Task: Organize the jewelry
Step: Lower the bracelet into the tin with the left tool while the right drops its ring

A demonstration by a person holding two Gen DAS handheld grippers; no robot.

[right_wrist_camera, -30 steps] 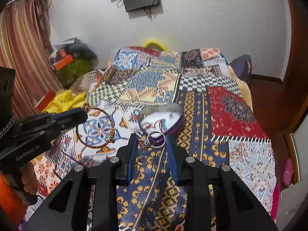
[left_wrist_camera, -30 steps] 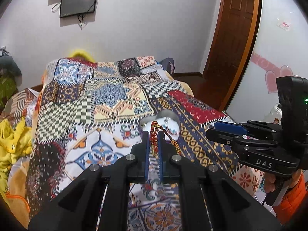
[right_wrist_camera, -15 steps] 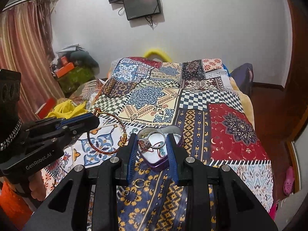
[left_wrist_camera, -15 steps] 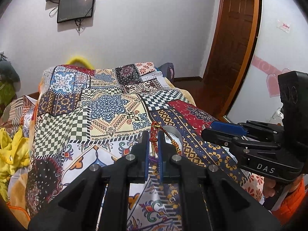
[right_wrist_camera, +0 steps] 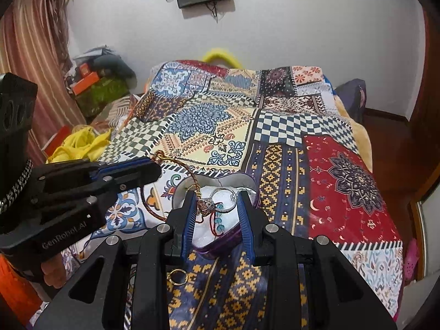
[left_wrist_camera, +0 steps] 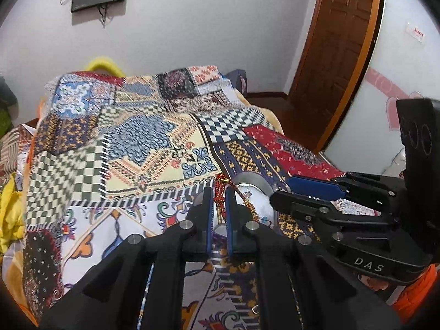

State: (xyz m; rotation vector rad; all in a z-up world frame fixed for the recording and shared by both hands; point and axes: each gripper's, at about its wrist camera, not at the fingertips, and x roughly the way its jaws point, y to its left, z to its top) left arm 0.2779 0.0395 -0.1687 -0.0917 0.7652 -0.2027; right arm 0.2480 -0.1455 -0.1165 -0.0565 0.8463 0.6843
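Observation:
My left gripper (left_wrist_camera: 219,192) is shut on a red-and-gold cord bracelet (left_wrist_camera: 220,195); in the right wrist view the bracelet (right_wrist_camera: 176,165) hangs from it over the left rim of the heart-shaped tin (right_wrist_camera: 247,185). My right gripper (right_wrist_camera: 217,205) holds a silver stone ring (right_wrist_camera: 222,199) between its fingers, just above the tin's white lining. The tin also shows in the left wrist view (left_wrist_camera: 251,181), right of my left fingers. A red thread with blue beads (right_wrist_camera: 217,224) lies in the tin. A gold ring (right_wrist_camera: 177,276) lies on the quilt in front of the tin.
The patchwork quilt (right_wrist_camera: 275,132) covers the bed. Yellow cloth (right_wrist_camera: 79,143) and clutter lie at its left. A wooden door (left_wrist_camera: 338,63) stands right. The bed's right edge drops to the floor.
Both grippers have moved forward and down to the tin. The bracelet now hangs over its rim and the silver ring is above its lining.

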